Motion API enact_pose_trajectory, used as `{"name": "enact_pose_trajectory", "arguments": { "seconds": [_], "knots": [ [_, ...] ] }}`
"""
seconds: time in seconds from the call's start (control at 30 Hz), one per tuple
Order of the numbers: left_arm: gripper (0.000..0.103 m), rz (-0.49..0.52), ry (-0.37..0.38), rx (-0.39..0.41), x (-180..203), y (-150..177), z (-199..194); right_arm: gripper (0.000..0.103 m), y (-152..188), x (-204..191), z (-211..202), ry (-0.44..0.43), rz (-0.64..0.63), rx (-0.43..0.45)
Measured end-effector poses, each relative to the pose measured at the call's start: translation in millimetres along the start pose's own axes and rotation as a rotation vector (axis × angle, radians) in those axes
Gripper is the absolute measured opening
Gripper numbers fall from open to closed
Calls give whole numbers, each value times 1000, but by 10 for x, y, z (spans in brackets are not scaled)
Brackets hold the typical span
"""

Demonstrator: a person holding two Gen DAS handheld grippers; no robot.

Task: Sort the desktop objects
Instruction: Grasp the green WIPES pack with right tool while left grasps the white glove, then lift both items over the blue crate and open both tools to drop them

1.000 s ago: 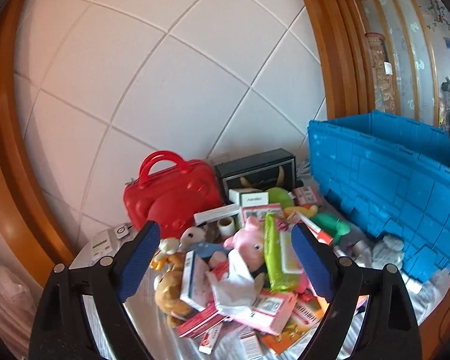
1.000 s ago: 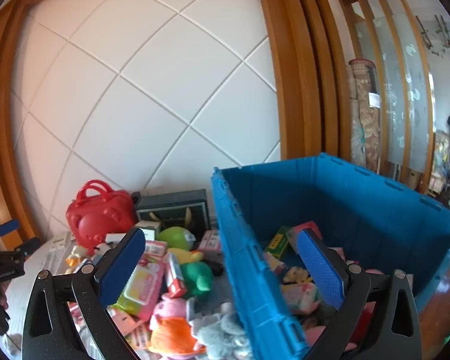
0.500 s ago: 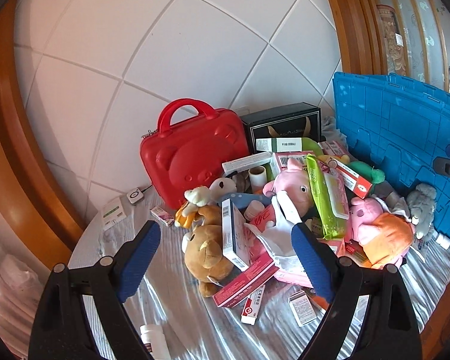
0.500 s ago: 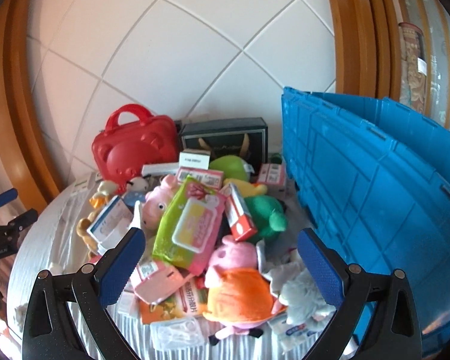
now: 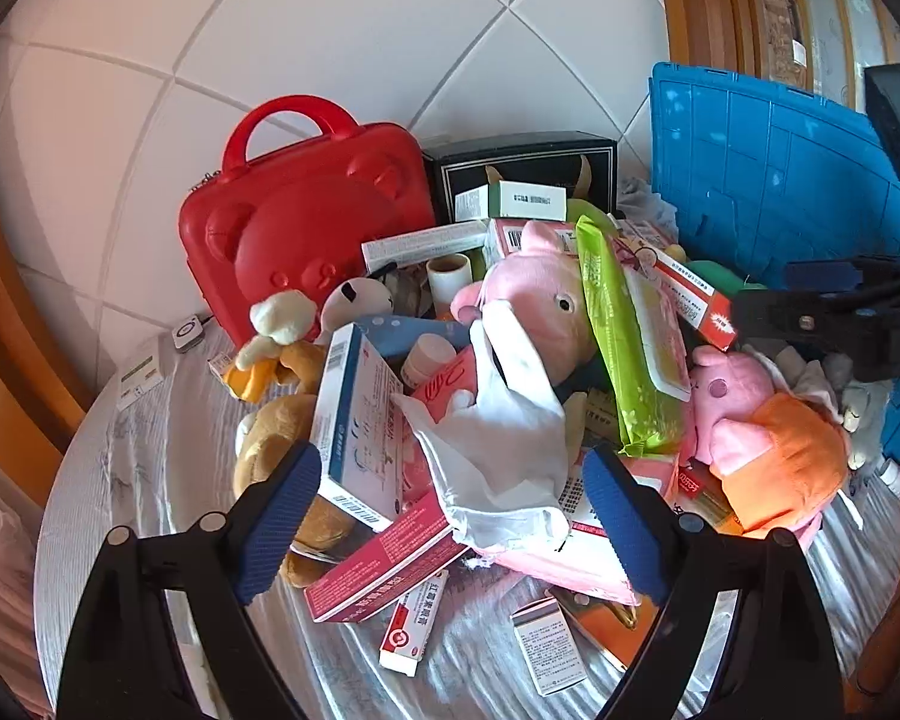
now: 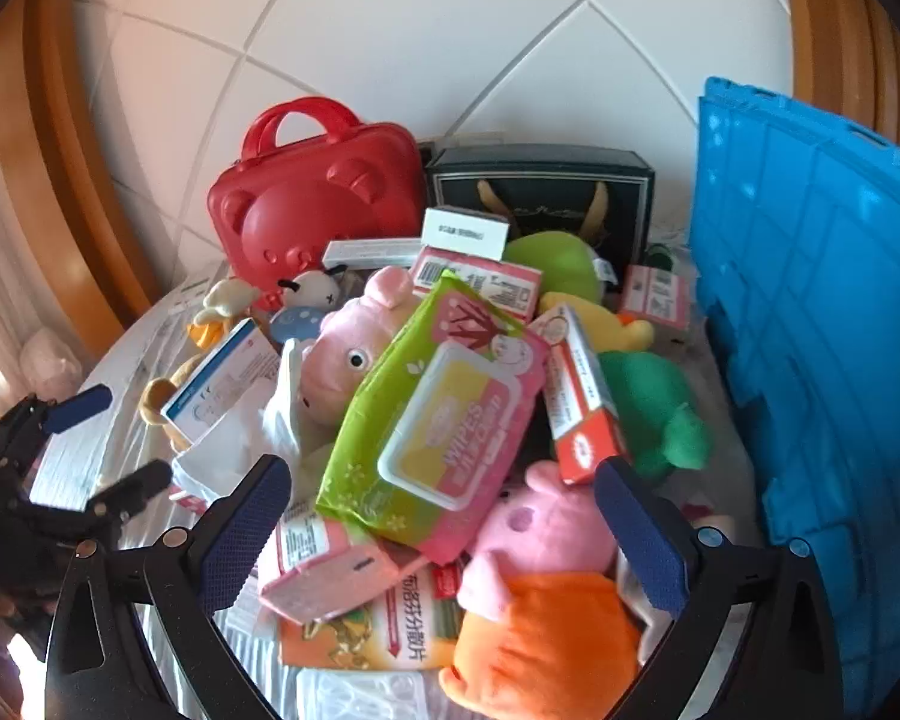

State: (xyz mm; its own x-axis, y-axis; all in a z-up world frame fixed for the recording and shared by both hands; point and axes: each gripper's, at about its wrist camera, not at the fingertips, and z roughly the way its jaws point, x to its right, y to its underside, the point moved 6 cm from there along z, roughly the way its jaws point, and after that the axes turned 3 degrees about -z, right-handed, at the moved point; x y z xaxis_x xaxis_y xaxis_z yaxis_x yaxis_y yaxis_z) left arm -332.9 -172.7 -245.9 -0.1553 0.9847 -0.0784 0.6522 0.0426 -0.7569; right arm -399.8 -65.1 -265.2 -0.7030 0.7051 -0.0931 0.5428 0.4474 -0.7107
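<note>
A heap of toys and boxes lies on the round cloth-covered table (image 5: 144,456). My left gripper (image 5: 450,519) hangs open just above the heap's near side. A crumpled white glove (image 5: 498,432), a white-and-blue box (image 5: 360,420) and a pink-red box (image 5: 384,564) lie below its fingers. My right gripper (image 6: 444,537) is open over a green-and-pink wipes pack (image 6: 444,420) and a pink pig plush in an orange dress (image 6: 546,618). Neither holds anything. Each gripper shows in the other's view: the right gripper (image 5: 840,312), the left gripper (image 6: 84,450).
A tall blue crate (image 6: 810,330) stands at the right of the heap. A red bear-faced case (image 5: 306,228) and a black box (image 5: 528,162) stand at the back against the tiled wall. A brown teddy (image 5: 270,438), a green plush (image 6: 654,408) and small cartons lie around.
Both grippers have come down closer to the heap. The right wrist view has swung left from the inside of the blue crate to the pile. Both jaws stay open.
</note>
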Motion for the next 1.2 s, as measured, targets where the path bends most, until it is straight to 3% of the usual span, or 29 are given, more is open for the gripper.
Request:
{"name": "enact_pose_trajectory", "arguments": {
  "seconds": [0.27, 0.57, 0.6, 0.67, 0.77, 0.97, 1.03, 1.2],
  "knots": [
    [90, 2, 59, -57, 19, 87, 446, 103, 8, -45, 1026, -22, -8, -174],
    [88, -22, 143, -118, 30, 170, 792, 103, 31, 89, 1366, -70, 51, -205],
    [84, -25, 155, -120, 39, 172, 806, 103, 26, 88, 1407, -63, 47, -212],
    [63, -24, 182, -140, 59, 186, 847, 103, 19, 90, 1464, -43, 36, -225],
    [51, -23, 203, -146, 58, 202, 865, 103, 17, 106, 1459, -33, 35, -225],
    [17, -68, 273, -137, 25, 115, 736, 76, 39, 138, 1287, -55, 50, -204],
    [13, -28, 263, -131, 103, 78, 665, 71, 51, 159, 1203, -67, 57, -191],
    [12, 18, 291, -82, 261, -47, 380, 71, -20, 59, 823, -80, 10, -114]
  ]
}}
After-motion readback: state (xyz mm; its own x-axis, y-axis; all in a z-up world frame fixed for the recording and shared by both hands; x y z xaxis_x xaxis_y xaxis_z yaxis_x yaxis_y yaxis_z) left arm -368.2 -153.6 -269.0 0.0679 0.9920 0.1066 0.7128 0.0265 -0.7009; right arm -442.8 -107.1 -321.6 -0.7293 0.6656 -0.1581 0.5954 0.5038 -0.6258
